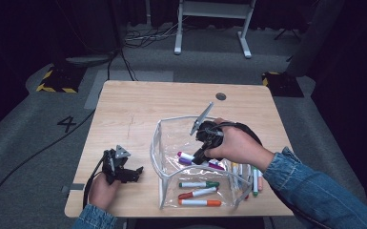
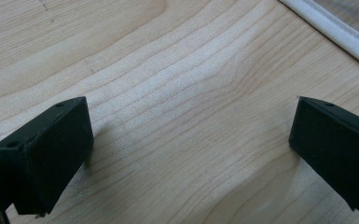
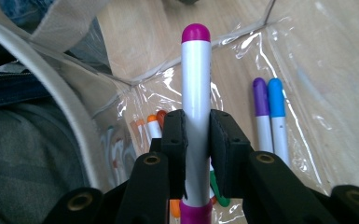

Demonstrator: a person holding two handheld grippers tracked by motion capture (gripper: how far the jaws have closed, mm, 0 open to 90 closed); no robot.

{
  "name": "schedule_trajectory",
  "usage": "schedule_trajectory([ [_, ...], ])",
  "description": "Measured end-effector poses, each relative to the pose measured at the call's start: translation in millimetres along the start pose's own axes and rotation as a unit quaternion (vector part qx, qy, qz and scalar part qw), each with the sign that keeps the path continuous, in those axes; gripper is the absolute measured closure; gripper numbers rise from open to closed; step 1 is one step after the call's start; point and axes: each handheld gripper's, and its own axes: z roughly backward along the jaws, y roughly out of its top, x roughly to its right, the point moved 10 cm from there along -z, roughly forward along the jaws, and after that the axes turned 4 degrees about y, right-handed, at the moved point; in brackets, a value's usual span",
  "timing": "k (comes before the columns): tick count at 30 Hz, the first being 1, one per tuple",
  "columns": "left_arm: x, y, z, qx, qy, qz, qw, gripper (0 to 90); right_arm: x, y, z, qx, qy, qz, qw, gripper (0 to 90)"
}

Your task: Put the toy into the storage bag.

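A pale wooden table (image 1: 138, 109) stands on a grey carpeted floor in a dim room, with cables running off behind it. On its right half lies a clear plastic pouch (image 1: 169, 138) with a white rim, its mouth gaping open. The right gripper (image 1: 201, 153) is inside that opening, its jaws pinching a white marker with magenta ends (image 3: 196, 93) around the barrel. In the right gripper view the marker sticks straight out past the pads, with a purple-capped marker (image 3: 261, 116) and a blue-capped marker (image 3: 277, 116) side by side on the pouch's clear bottom to its right. Nearer the front edge, a green marker (image 1: 199, 184), a red one (image 1: 198, 192) and an orange one (image 1: 200, 202) lie inside the pouch. The left gripper (image 1: 134, 172) rests low over the table's near left corner, well apart from the pouch, jaws spread wide over bare wood.
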Motion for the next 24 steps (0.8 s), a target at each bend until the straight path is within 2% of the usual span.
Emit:
schedule_trajectory([
  [7,0.0,0.0,0.0,0.0,0.0,0.0,1.0,0.0,7.1,-5.8,-19.8,-0.016,0.017,-0.009,0.9997,76.6],
  [12,0.0,0.0,0.0,0.0,0.0,0.0,1.0,0.0,8.2,-9.6,-34.5,-0.032,0.029,0.002,0.9991,76.6],
  [15,0.0,0.0,0.0,0.0,0.0,0.0,1.0,0.0,8.2,-12.2,-44.3,-0.04,0.042,0.0,0.9983,76.6],
  [24,0.0,0.0,0.0,0.0,0.0,0.0,1.0,0.0,15.0,-22.5,-65.0,-0.078,0.058,-0.008,0.9953,76.5],
])
